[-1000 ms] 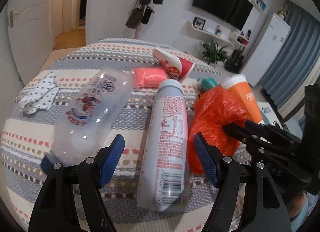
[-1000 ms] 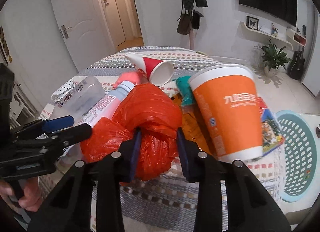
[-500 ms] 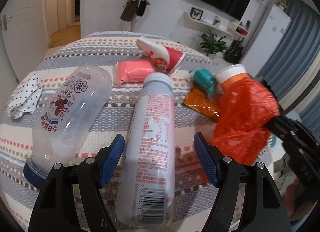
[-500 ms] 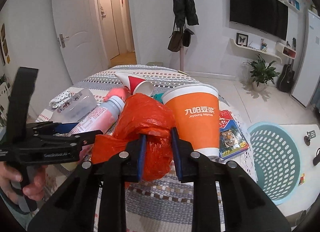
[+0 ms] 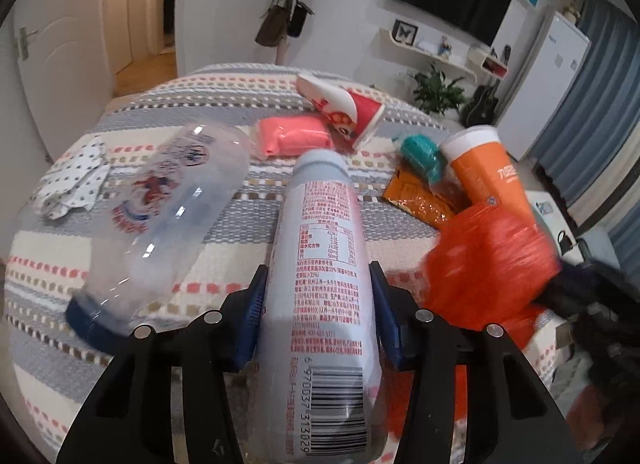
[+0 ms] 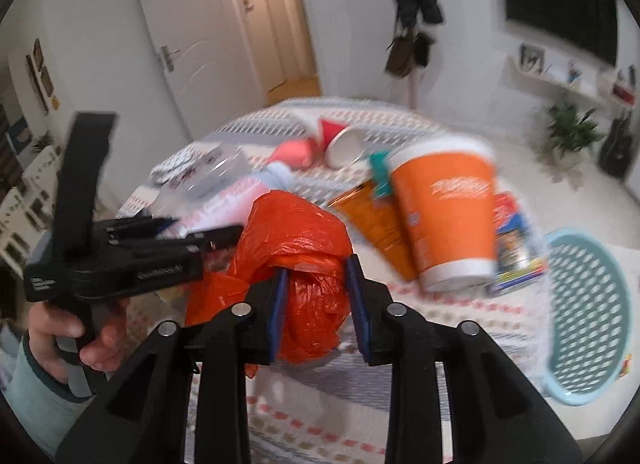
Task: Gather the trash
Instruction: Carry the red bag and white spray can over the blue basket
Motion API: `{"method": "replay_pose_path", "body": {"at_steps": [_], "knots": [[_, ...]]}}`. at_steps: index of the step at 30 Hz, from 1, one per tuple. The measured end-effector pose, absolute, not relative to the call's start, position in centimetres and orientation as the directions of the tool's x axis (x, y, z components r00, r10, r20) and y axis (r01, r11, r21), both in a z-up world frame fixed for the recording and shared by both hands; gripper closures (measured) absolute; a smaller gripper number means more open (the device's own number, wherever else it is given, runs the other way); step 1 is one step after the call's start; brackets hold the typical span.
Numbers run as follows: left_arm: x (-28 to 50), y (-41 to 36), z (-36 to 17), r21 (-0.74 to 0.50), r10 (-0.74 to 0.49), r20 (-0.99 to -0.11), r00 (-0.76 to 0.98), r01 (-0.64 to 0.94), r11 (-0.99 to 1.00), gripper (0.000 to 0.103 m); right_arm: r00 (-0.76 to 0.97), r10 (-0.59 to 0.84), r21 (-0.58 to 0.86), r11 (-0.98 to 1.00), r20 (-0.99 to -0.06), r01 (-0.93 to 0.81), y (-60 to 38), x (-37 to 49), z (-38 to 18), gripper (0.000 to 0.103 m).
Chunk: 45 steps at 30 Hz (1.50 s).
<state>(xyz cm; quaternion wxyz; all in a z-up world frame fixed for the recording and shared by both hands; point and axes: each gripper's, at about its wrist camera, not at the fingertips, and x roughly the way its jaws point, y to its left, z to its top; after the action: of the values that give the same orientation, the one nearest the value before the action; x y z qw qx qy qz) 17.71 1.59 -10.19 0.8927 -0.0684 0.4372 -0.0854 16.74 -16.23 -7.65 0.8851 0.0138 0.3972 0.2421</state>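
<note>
My left gripper (image 5: 318, 304) is shut on a pale bottle with red print (image 5: 320, 248) that lies on the striped tablecloth (image 5: 224, 232); it also shows from the side in the right wrist view (image 6: 200, 234). My right gripper (image 6: 316, 296) is shut on a crumpled orange plastic bag (image 6: 296, 240) and holds it above the table edge. The bag also shows in the left wrist view (image 5: 488, 260), blurred. A light blue perforated basket (image 6: 588, 304) stands on the floor to the right of the table.
On the table lie a clear plastic bottle (image 5: 160, 220), a spotted cloth (image 5: 72, 184), a pink packet (image 5: 292, 136), a tipped red-and-white paper cup (image 5: 344, 108), a teal item (image 5: 420, 152), an orange wrapper (image 5: 420, 200), an orange cup (image 6: 448, 220) and a small colourful box (image 6: 516, 248).
My left gripper has closed on the pale bottle. My right gripper has lifted the orange bag off the table and drawn it back and to the right.
</note>
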Motion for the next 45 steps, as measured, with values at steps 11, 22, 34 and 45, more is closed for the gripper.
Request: {"method": "replay_pose_path", "body": {"at_steps": [11,22,34,45], "knots": [[16.7,4.4,-9.3,-0.238,-0.221,-0.743,0.632,0.06,0.97,0.056,0.526,0.434,0.226,0.882,-0.731,-0.414,-15.9,17.2,-9.4,0.031],[17.0,2.9,-11.7,-0.216,-0.213,-0.8,0.561,0.063,0.974,0.056,0.498,0.447,0.231,0.87,-0.743,-0.436,-17.6,15.8,-10.2,0.026],[16.5,3.9,-11.5,-0.19,-0.175,-0.814,0.554,0.03,0.981,0.056,0.488,0.477,0.24,0.849,-0.73,-0.471,-17.2,15.2,-9.6,0.024],[15.5,3.2,-11.7,-0.114,-0.124,-0.83,0.544,0.052,0.992,0.048,0.441,0.552,0.426,0.831,-0.708,-0.357,-16.1,18.2,-12.3,0.02]]}}
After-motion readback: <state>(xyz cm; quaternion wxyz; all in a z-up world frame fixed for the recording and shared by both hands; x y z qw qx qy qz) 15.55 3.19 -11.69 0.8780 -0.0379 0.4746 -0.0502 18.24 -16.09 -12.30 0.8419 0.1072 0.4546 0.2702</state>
